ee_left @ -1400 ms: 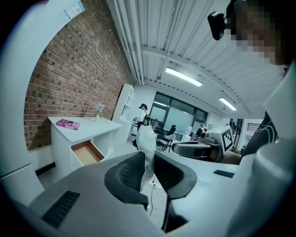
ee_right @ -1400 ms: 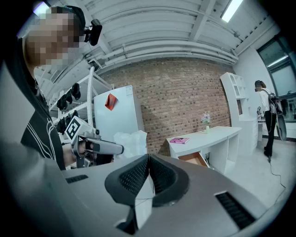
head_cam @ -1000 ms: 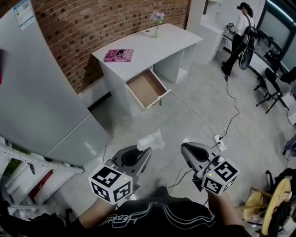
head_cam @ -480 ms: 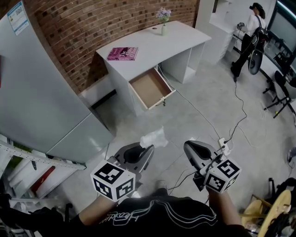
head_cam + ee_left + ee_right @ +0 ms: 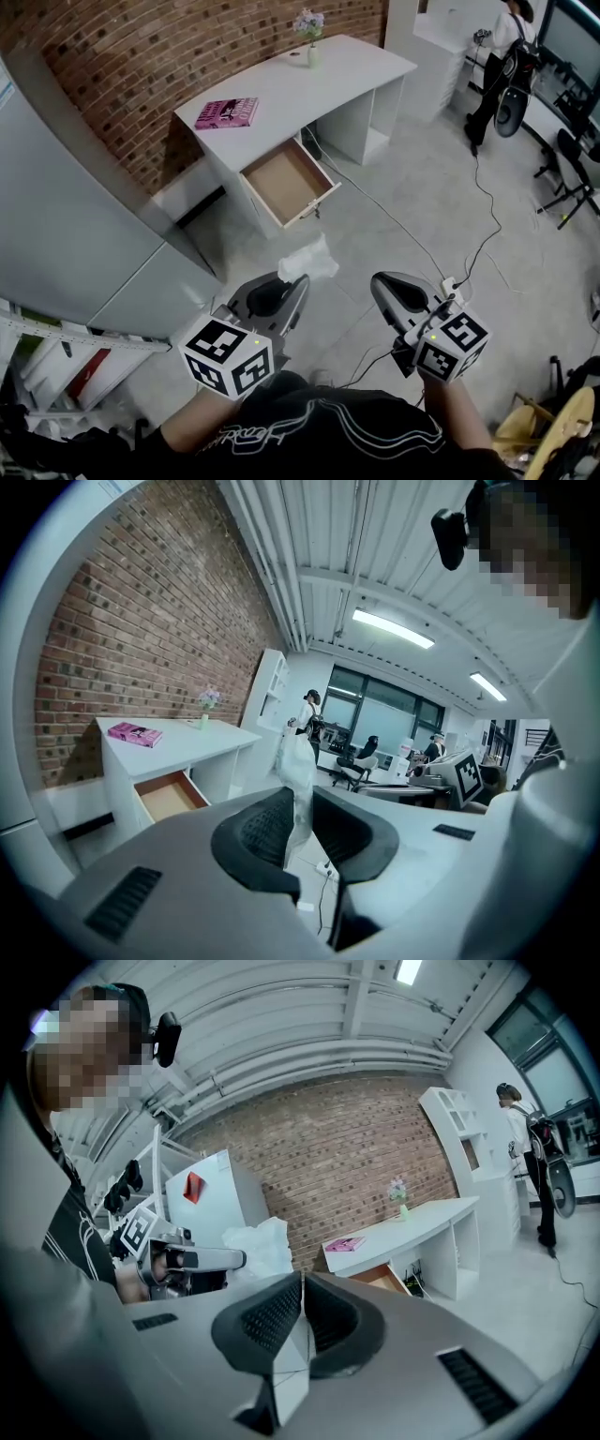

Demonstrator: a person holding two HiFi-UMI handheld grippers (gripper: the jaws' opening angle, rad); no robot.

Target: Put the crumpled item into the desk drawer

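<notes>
Crumpled item (image 5: 307, 262) pinched in left gripper (image 5: 297, 280), right gripper (image 5: 381, 282) pressed together, bare floor (image 5: 375, 239) before open drawer (image 5: 281, 178).

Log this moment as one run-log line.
left tool: shut on crumpled item | right tool: shut, empty | drawer: open, item not yet in

Two grippers: left gripper (image 5: 292, 284) and right gripper (image 5: 382, 281). One crumpled item (image 5: 308, 262) sits at the left gripper's tip. Ahead of both are one desk (image 5: 323, 84) with one open drawer (image 5: 284, 180), and on it one book (image 5: 226, 112) and one vase (image 5: 312, 54). One fridge (image 5: 75, 216) stands on the left gripper's side. One person (image 5: 497, 66) is far beyond the right gripper.
</notes>
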